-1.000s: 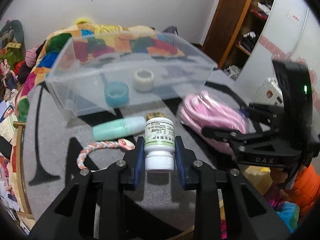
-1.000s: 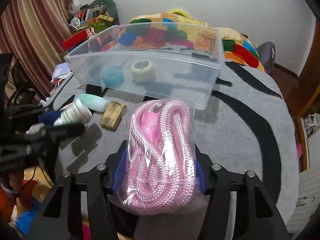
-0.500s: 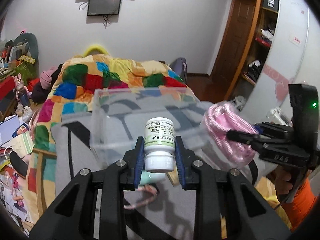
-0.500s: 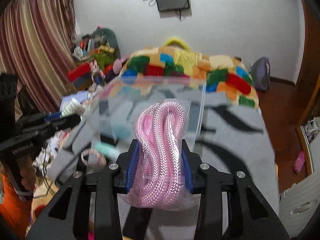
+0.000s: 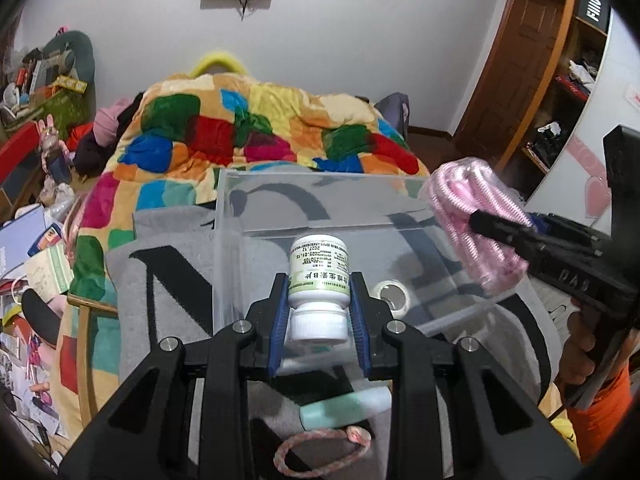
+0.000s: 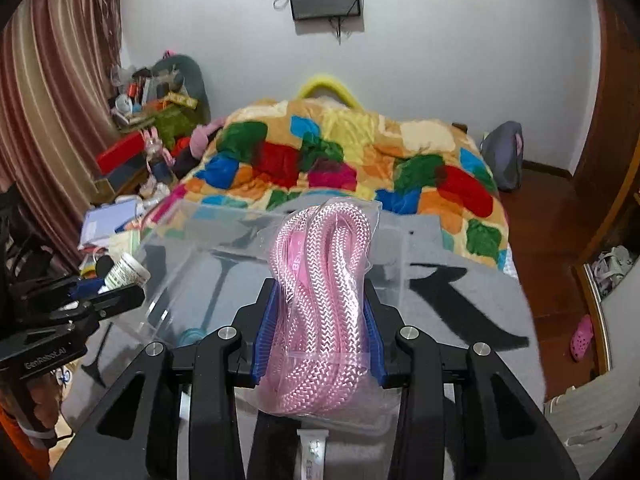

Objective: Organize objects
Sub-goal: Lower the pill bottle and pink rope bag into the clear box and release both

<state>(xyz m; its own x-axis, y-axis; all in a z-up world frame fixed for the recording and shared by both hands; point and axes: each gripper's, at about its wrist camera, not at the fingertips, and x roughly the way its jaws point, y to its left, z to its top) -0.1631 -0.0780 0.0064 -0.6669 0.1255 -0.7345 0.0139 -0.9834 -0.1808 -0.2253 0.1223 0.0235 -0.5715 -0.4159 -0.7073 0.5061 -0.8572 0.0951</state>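
Both tools have risen off the bed and now hang over the clear bin (image 5: 320,208): the left tool (image 5: 319,312) clamps the white pill bottle (image 5: 319,276), the right tool (image 6: 318,340) at its 2 o'clock clamps the bagged pink rope (image 6: 320,292), both seemingly ready to drop in

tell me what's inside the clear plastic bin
A white tape roll lies in the clear plastic bin, and a blue ring shows through its wall. The gripper fingers hide the near floor.

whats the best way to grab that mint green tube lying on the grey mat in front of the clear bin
Grip the mint green tube across its round body near the middle, coming down from above. It lies flat on the grey mat before the clear bin, long axis sideways, so its narrow width should fit between the fingers.
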